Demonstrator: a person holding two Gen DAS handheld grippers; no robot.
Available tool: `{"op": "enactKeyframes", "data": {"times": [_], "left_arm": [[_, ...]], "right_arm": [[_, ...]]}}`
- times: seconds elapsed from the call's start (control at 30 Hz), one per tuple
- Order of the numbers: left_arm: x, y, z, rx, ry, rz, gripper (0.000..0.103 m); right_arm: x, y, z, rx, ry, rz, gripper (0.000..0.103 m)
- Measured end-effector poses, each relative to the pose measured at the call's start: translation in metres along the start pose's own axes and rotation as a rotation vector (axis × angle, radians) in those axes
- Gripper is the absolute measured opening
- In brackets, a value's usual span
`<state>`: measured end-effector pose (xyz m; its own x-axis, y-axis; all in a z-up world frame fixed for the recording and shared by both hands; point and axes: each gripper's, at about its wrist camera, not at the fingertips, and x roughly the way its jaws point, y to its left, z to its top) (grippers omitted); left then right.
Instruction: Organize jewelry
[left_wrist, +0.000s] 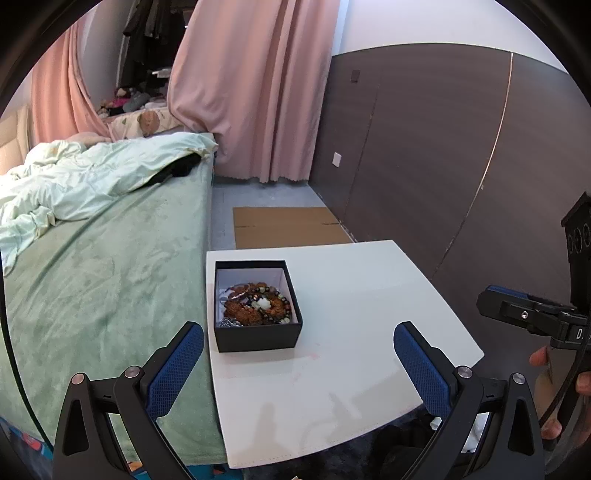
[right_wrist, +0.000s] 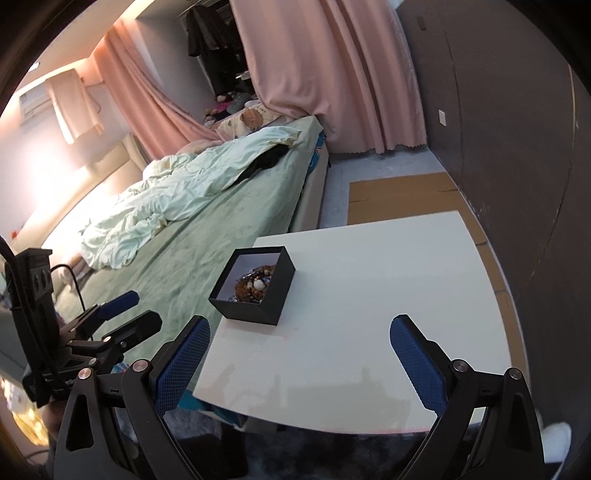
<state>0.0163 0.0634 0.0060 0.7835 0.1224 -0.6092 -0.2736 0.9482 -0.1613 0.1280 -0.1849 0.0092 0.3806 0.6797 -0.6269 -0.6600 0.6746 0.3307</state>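
- Black box (left_wrist: 256, 306): open-topped, squarish with no marked long axis, it stands on the white counter (left_wrist: 351, 332) near the edge that runs beside the bed (left_wrist: 110, 258).
- Jewelry (left_wrist: 255, 304): beaded strands and a pale flower-shaped piece lie heaped together inside the box; none shows on the bare counter.
- My left gripper (left_wrist: 298, 349): jaws spread wide, holding nothing; the box lies at about 11 o'clock, just ahead.
- My right gripper (right_wrist: 300, 345): likewise spread and empty; the box (right_wrist: 255, 286) lies at about 11 o'clock, further off.
- Judgement: my left gripper is the nearer one. The heap fits either pieces awaiting sorting or pieces gathered into the box.
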Motion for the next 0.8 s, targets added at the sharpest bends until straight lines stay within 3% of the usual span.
{"op": "enactKeyframes", "data": {"times": [0.8], "left_arm": [[-0.0010,-0.0002,0.0072,0.018,-0.056,0.041,0.103]], "right_arm": [[0.0004,-0.0028,0.0026,0.003,-0.016,-0.019,0.098]]}}
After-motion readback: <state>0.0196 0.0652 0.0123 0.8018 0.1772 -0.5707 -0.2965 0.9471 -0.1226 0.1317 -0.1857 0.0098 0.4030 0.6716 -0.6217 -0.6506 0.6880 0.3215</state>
